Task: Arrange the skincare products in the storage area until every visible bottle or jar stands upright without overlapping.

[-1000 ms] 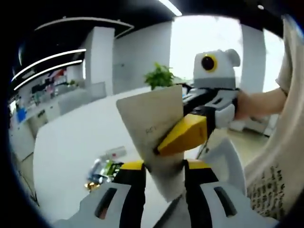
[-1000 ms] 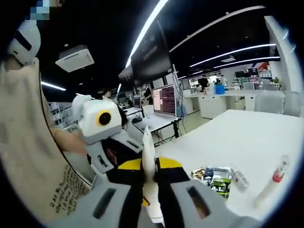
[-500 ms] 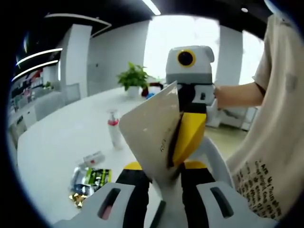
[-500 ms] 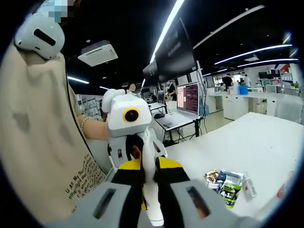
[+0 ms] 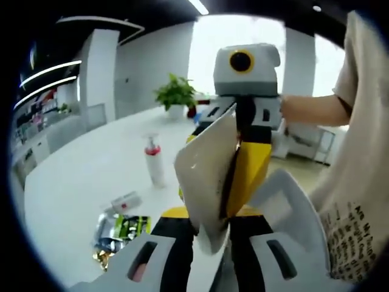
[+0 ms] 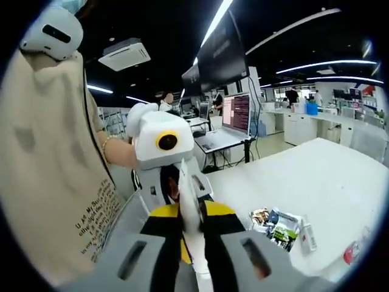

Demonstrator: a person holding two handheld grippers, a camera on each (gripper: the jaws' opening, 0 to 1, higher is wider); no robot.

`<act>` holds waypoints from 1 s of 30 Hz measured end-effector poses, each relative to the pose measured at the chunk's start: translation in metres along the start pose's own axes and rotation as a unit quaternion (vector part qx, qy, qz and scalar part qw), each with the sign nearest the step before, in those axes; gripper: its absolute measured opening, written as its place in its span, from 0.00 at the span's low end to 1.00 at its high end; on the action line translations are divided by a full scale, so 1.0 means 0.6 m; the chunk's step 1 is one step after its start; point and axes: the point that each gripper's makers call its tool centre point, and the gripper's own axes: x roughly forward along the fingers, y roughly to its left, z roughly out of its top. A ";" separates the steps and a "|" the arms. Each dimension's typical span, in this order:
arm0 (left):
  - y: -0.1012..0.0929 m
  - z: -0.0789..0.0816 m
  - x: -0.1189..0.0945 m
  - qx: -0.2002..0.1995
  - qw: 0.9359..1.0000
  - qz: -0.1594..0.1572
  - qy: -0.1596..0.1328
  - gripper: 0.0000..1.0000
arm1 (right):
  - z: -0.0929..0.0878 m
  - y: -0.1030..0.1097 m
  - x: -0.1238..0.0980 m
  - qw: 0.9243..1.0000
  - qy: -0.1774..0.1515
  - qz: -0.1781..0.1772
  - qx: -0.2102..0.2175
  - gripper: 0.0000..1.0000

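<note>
Both claws, left claw (image 5: 209,222) and right claw (image 6: 193,225), pinched one flat sachet (image 5: 203,176) aloft, its long axis upright, well above the tabletop (image 5: 79,182).

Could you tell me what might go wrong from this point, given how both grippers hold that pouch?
Both grippers, left and right, clamp one flat pouch; pulling apart could tear it. It is held above the table, so a slip drops it. The pump bottle stands upright and could be knocked over.
</note>
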 end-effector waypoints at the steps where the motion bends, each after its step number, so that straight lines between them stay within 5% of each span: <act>1: 0.004 -0.005 0.005 0.001 1.000 0.002 0.006 0.18 | -0.010 -0.007 0.001 1.000 0.011 -0.006 0.001 0.12; 19: 0.029 -0.100 0.089 -0.021 0.998 0.001 0.065 0.17 | -0.127 -0.055 0.008 0.995 0.095 -0.019 0.040 0.14; 30: 0.042 -0.099 0.096 -0.006 0.998 0.019 0.055 0.17 | -0.130 -0.067 0.003 0.994 0.089 -0.037 0.042 0.17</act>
